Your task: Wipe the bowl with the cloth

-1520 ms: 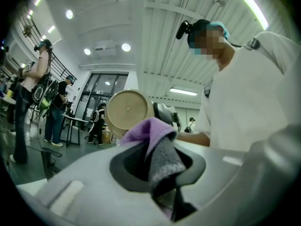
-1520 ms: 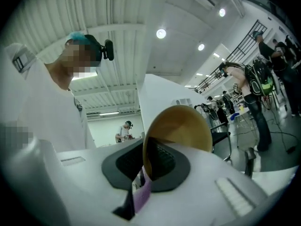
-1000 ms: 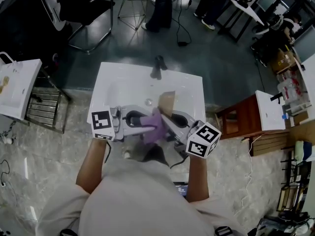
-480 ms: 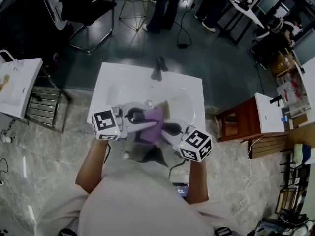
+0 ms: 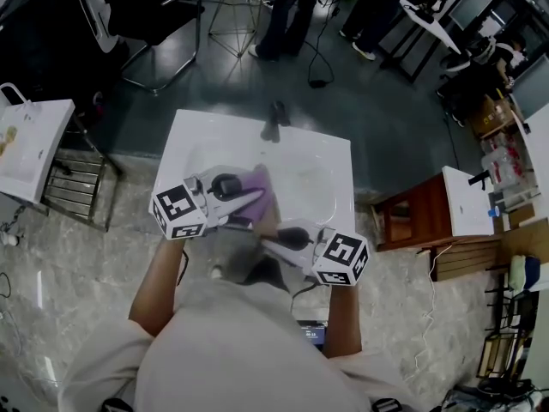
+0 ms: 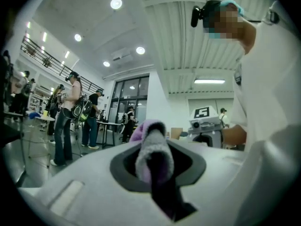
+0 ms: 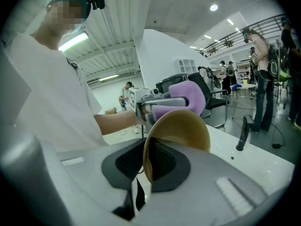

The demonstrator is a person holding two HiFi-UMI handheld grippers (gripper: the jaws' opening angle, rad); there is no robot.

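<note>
My left gripper (image 5: 249, 201) is shut on the purple cloth (image 5: 256, 182), which is folded over between its jaws (image 6: 153, 147). My right gripper (image 5: 262, 239) holds the tan bowl (image 7: 181, 126) by its rim, on edge, with the rim between the dark pads (image 7: 164, 161). Its jaws are opening slightly, and the bowl still sits between them. In the right gripper view the cloth (image 7: 188, 95) hangs just behind and above the bowl's upper edge. Both grippers hover over the near left part of the white sink (image 5: 326, 157).
A black faucet (image 5: 273, 120) stands at the sink's far edge. A brown wooden stand (image 5: 412, 217) is to the right, and a white cabinet (image 5: 26, 153) and a metal rack are to the left. A chair (image 5: 146, 7) and standing people are beyond.
The left gripper and the cloth have moved up and away from the person. The right gripper has drawn back toward the person and to the left with the bowl.
</note>
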